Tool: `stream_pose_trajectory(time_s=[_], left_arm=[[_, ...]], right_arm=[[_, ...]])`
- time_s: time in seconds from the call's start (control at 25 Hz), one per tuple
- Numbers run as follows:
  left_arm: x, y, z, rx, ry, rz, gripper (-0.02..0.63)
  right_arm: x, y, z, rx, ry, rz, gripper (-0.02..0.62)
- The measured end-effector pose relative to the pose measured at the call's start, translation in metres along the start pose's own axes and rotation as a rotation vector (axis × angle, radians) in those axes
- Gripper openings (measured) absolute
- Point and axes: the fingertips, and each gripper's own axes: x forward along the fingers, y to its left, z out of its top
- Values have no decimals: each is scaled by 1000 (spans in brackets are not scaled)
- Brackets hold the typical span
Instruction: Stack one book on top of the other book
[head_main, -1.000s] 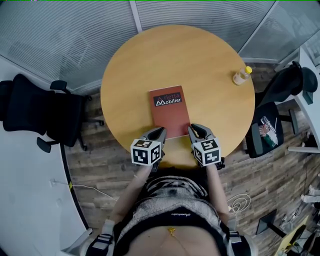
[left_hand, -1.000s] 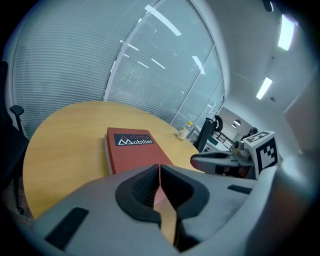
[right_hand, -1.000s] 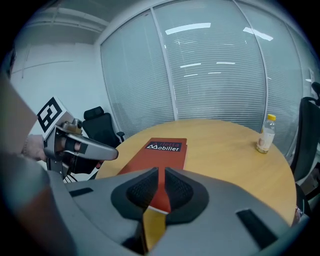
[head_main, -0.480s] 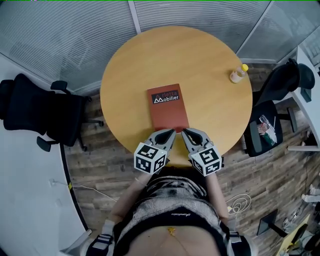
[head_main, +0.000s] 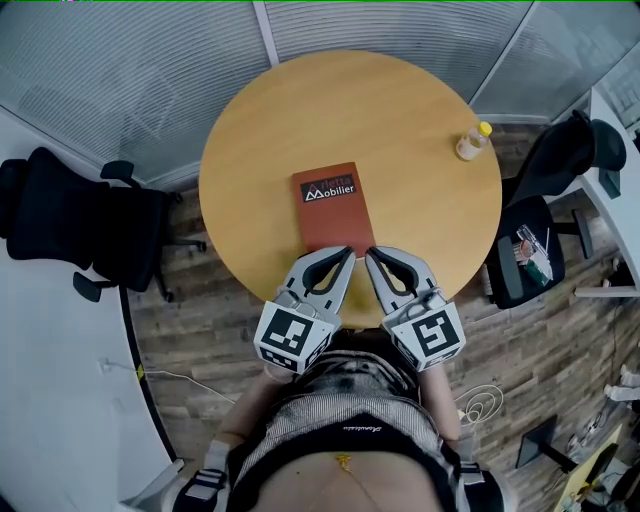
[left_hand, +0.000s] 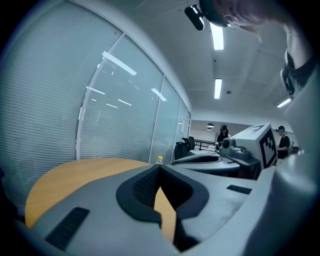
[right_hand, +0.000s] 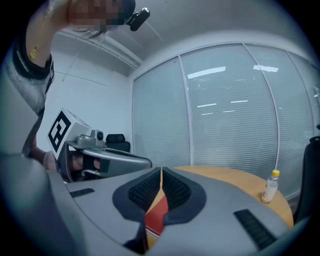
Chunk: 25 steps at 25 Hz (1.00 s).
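A red book (head_main: 333, 205) with a dark title band lies flat on the round wooden table (head_main: 420, 110), near the middle. Whether a second book lies under it I cannot tell. My left gripper (head_main: 346, 253) and right gripper (head_main: 372, 254) hover side by side above the book's near edge, raised off the table. Both are shut with nothing between the pads. In the left gripper view the jaws (left_hand: 160, 167) meet over the bare tabletop (left_hand: 75, 177). Through the gap below the right gripper's (right_hand: 161, 171) closed jaws, a strip of the red book (right_hand: 156, 217) shows.
A small bottle with a yellow cap (head_main: 472, 143) stands at the table's far right edge; the bottle (right_hand: 270, 186) shows in the right gripper view too. A black office chair (head_main: 80, 220) stands left of the table, another chair (head_main: 535, 245) to its right. Glass walls with blinds (head_main: 130, 70) run behind.
Both grippers have lifted off the book's near corners, come closer together and risen toward the camera. Their jaws have shut. The book stays where it was.
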Motion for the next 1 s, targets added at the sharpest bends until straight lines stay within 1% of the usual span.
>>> stream_pose_trajectory(time_s=[0.16, 0.36, 0.44, 0.56, 0.72, 0.88, 1.0], left_arm=[[-5, -9, 14, 17, -34, -8, 18], [-10, -13, 17, 6, -49, -12, 18], [-10, -12, 17, 4, -50, -10, 18], [-10, -11, 15, 4, -42, -10, 18], [-7, -12, 14, 5, -32, -16, 18], [-5, -13, 11, 0, -24, -18, 18], [-4, -12, 9, 6, -21, -15, 18]], right_arm=[[-8, 5, 18, -15, -26, 6, 31], [-13, 11, 23, -28, -29, 12, 28], [-13, 12, 22, -36, -27, 13, 26], [-13, 12, 23, -56, -51, 16, 26], [-16, 9, 18, -34, -3, -5, 26], [-15, 8, 23, -64, -49, 7, 25], [-14, 7, 22, -54, -35, -2, 25]])
